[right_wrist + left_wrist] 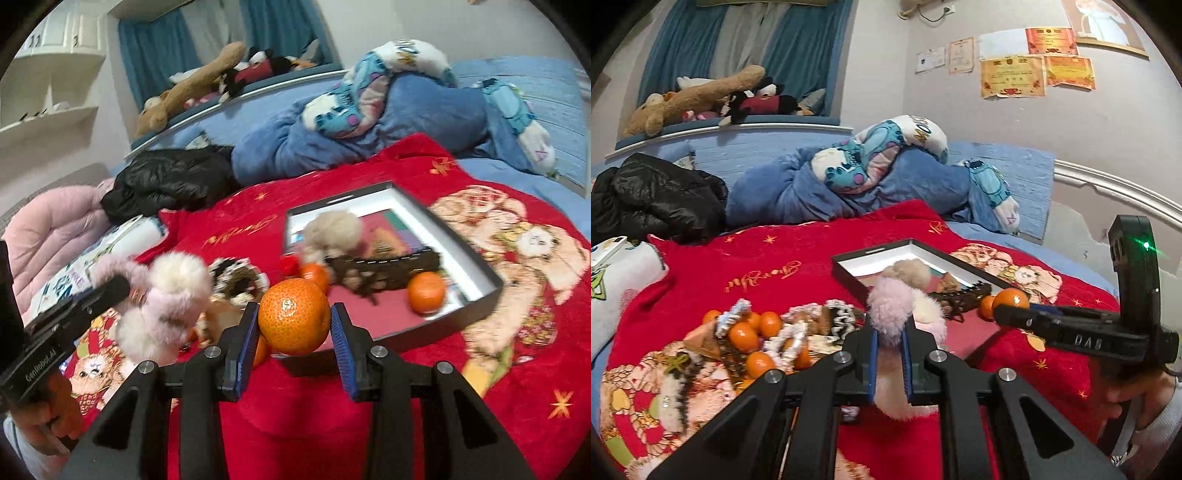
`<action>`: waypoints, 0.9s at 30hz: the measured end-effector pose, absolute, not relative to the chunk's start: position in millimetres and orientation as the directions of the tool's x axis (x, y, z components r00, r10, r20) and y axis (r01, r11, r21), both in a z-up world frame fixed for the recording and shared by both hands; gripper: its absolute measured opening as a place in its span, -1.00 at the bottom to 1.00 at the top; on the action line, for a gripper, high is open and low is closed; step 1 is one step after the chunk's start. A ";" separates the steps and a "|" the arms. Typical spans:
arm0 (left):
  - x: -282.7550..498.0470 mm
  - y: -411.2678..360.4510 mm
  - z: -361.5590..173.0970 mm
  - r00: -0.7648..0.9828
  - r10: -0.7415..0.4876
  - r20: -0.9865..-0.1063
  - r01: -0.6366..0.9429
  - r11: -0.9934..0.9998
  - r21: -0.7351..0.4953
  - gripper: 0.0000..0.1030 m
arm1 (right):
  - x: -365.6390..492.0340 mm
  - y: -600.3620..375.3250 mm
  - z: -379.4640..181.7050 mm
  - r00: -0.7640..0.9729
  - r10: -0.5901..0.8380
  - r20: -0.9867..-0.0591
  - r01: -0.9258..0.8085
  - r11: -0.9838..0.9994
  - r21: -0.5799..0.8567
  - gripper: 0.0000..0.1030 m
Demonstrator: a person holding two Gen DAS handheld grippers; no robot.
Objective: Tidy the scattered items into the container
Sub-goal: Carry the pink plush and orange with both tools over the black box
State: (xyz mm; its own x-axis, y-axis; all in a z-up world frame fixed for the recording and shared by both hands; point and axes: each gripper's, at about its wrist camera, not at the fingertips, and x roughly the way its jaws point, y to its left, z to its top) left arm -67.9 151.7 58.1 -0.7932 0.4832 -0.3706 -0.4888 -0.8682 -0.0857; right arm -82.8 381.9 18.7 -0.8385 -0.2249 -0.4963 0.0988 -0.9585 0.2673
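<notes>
Left tool [889, 349] clamped on pink-and-cream pompom toy [892, 314] just short of black tray [484, 295], right tool [293, 332] gripping mandarin [293, 315] at tray's near edge, second mandarin [426, 291] inside tray, loose mandarins [753, 332] left of tray on red blanket [517, 387].

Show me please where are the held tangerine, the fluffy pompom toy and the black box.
tangerine [294, 316], right wrist view, middle of its peel between the right tool's fingers.
fluffy pompom toy [889, 311], left wrist view, pink pompom above the left tool's fingers.
black box [480, 301], right wrist view, outer side wall.
</notes>
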 end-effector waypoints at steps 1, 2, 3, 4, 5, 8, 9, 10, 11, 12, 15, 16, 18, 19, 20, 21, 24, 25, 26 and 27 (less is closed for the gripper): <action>-67.6 156.0 57.7 -0.788 0.491 -0.371 -0.496 -0.864 -0.090 -0.78 | -81.3 385.8 18.8 -0.841 -0.219 -0.495 0.091 -0.959 0.268 -0.28; -67.7 158.8 57.4 -0.786 0.495 -0.371 -0.499 -0.862 -0.092 -0.78 | -79.5 392.1 19.0 -0.844 -0.208 -0.493 0.079 -0.960 0.270 -0.28; -67.6 162.6 57.2 -0.781 0.502 -0.372 -0.505 -0.858 -0.098 -0.78 | -77.7 400.1 19.2 -0.848 -0.196 -0.492 0.064 -0.960 0.272 -0.28; -67.7 165.9 57.1 -0.776 0.509 -0.373 -0.511 -0.854 -0.102 -0.78 | -77.0 404.3 19.2 -0.849 -0.191 -0.492 0.057 -0.960 0.274 -0.28; -67.8 169.1 56.9 -0.772 0.515 -0.372 -0.516 -0.850 -0.107 -0.78 | -76.1 409.8 18.9 -0.851 -0.182 -0.493 0.045 -0.960 0.277 -0.28; -69.1 179.3 57.1 -0.752 0.539 -0.380 -0.532 -0.836 -0.133 -0.78 | -75.3 425.7 18.9 -0.854 -0.154 -0.497 0.013 -0.961 0.276 -0.28; -70.0 183.3 57.5 -0.740 0.552 -0.385 -0.538 -0.829 -0.155 -0.78 | -75.4 428.3 19.2 -0.856 -0.136 -0.498 0.004 -0.967 0.256 -0.28; -70.2 188.6 58.3 -0.738 0.554 -0.386 -0.537 -0.828 -0.162 -0.78 | -75.3 432.0 20.5 -0.862 -0.099 -0.497 -0.017 -0.974 0.224 -0.28; -70.5 191.3 59.0 -0.741 0.549 -0.387 -0.533 -0.831 -0.158 -0.78 | -76.6 436.3 21.2 -0.864 -0.076 -0.498 -0.037 -0.976 0.215 -0.28; -70.7 196.6 59.8 -0.745 0.543 -0.389 -0.530 -0.835 -0.150 -0.78 | -77.2 441.5 21.6 -0.865 -0.070 -0.496 -0.051 -0.973 0.225 -0.28; -75.9 209.7 61.3 -0.743 0.536 -0.401 -0.521 -0.839 -0.156 -0.78 | -77.5 458.4 22.6 -0.873 -0.101 -0.477 -0.053 -0.953 0.299 -0.28; -79.2 213.6 61.1 -0.740 0.535 -0.408 -0.515 -0.840 -0.168 -0.78 | -78.2 460.1 22.7 -0.872 -0.109 -0.478 -0.049 -0.951 0.307 -0.28; -86.1 218.4 60.7 -0.743 0.527 -0.413 -0.499 -0.847 -0.182 -0.78 | -80.7 463.2 22.3 -0.869 -0.111 -0.483 -0.048 -0.951 0.306 -0.28; -90.0 221.3 60.4 -0.743 0.523 -0.418 -0.491 -0.850 -0.191 -0.78 | -82.8 464.0 21.8 -0.866 -0.113 -0.487 -0.046 -0.952 0.303 -0.28; -94.8 225.0 60.4 -0.739 0.523 -0.425 -0.487 -0.850 -0.200 -0.78 | -84.0 463.4 21.4 -0.864 -0.118 -0.490 -0.042 -0.952 0.304 -0.28; -97.5 227.8 60.4 -0.738 0.522 -0.428 -0.486 -0.851 -0.199 -0.78 | -86.8 463.3 20.7 -0.860 -0.128 -0.494 -0.032 -0.952 0.304 -0.28; -104.3 241.2 60.0 -0.753 0.497 -0.431 -0.486 -0.862 -0.145 -0.78 | -98.3 460.5 20.3 -0.852 -0.150 -0.502 -0.005 -0.956 0.294 -0.28; -106.6 244.8 59.9 -0.756 0.492 -0.432 -0.486 -0.864 -0.135 -0.78 | -102.7 460.0 20.7 -0.850 -0.159 -0.502 0.004 -0.955 0.296 -0.28; -110.9 248.7 60.0 -0.759 0.486 -0.435 -0.480 -0.867 -0.130 -0.78 | -109.5 460.2 22.2 -0.847 -0.181 -0.500 0.021 -0.951 0.308 -0.28; -115.2 251.0 59.9 -0.759 0.480 -0.439 -0.473 -0.871 -0.135 -0.78 | -120.7 460.2 25.0 -0.837 -0.218 -0.501 0.054 -0.946 0.321 -0.28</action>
State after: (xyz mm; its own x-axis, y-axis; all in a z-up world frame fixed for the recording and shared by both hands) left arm -115.2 251.0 59.9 -0.7595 0.4800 -0.4391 -0.4725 -0.8710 -0.1347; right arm -120.7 460.2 25.0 -0.8374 -0.2177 -0.5014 0.0536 -0.9456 0.3209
